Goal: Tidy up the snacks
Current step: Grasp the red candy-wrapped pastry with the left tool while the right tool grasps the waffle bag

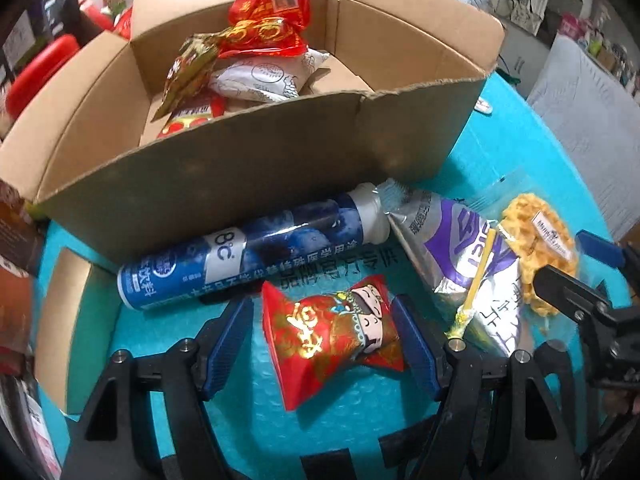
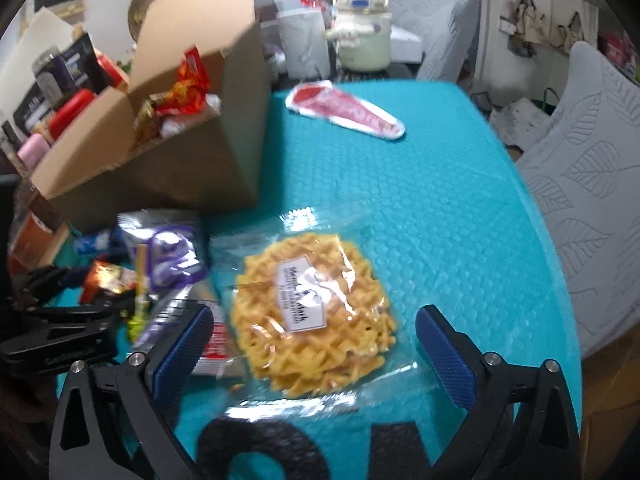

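Note:
A red snack packet with a cartoon figure lies on the teal bubble mat between the fingers of my left gripper. The jaws stand open; a gap shows at the left pad. My right gripper is wide open around a round waffle in a clear wrapper, its pads well apart from it. The waffle also shows in the left wrist view. An open cardboard box with several snack packets inside stands just behind. A blue drink bottle lies against its front wall, beside a silver and purple pouch.
A red and white packet lies on the mat to the right of the box. A cream kettle stands behind the table. A grey quilted chair is at the table's right edge. Clutter crowds the left side.

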A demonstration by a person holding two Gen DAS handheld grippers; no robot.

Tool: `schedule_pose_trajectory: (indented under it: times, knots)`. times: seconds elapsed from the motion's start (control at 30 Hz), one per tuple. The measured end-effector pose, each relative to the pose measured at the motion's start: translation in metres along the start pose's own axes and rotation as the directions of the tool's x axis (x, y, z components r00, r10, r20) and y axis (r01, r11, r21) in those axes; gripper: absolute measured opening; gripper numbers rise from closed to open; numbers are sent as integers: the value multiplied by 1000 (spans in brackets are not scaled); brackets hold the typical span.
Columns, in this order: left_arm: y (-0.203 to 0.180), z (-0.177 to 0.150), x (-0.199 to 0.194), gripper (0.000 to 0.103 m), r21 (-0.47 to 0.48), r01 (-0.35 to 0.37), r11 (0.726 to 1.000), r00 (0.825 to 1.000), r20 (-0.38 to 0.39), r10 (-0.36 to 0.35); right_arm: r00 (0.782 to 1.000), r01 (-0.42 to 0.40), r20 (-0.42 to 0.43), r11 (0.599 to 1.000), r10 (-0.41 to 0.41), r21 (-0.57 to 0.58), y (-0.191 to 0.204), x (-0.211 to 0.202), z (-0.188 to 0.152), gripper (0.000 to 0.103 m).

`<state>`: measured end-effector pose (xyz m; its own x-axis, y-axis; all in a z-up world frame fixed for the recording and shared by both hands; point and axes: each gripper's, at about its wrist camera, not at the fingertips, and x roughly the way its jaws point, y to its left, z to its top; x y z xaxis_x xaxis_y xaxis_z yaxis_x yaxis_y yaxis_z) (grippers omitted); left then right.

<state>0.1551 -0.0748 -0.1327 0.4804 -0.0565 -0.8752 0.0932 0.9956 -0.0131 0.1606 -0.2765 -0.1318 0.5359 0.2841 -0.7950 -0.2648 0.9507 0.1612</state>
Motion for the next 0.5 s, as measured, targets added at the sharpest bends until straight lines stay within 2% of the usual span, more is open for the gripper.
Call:
schedule_pose_trajectory:
  times: [0.13,0.17,0.2,0.23,0.3,0.4,0.47,0.5]
  knots:
    - [0,-2,0,72,-5,13,1000,1000,20,-13,999,-46,-19,999,46,-15,-2,12,3,103]
    - [-1,-3,0,72,-4,14,1000,1000,25,-13,999,-41,-19,999,40,-34,0,14,4,103]
    - [-2,-5,-2,69,-1,14,1000,999,32,-14,999,-36,-29,998,34,-53,2,17,5,103]
    - [-2,-6,-3,61,1,12,1000,999,45,-12,999,-31,-33,997,28,-72,5,19,6,103]
    - [-2,-9,-8,58,5,17,1000,999,49,-17,999,-7,-40,994,3,-110,12,23,5,103]
    - [-1,-12,-11,56,14,22,1000,999,42,-22,997,61,-27,981,-68,-185,24,26,-3,103]
    - [0,-13,-14,55,13,18,1000,999,36,-19,998,53,-21,982,-58,-179,24,22,-7,100]
    - [2,-15,-15,55,10,21,1000,999,35,-22,998,55,-15,982,-59,-182,24,19,-9,95]
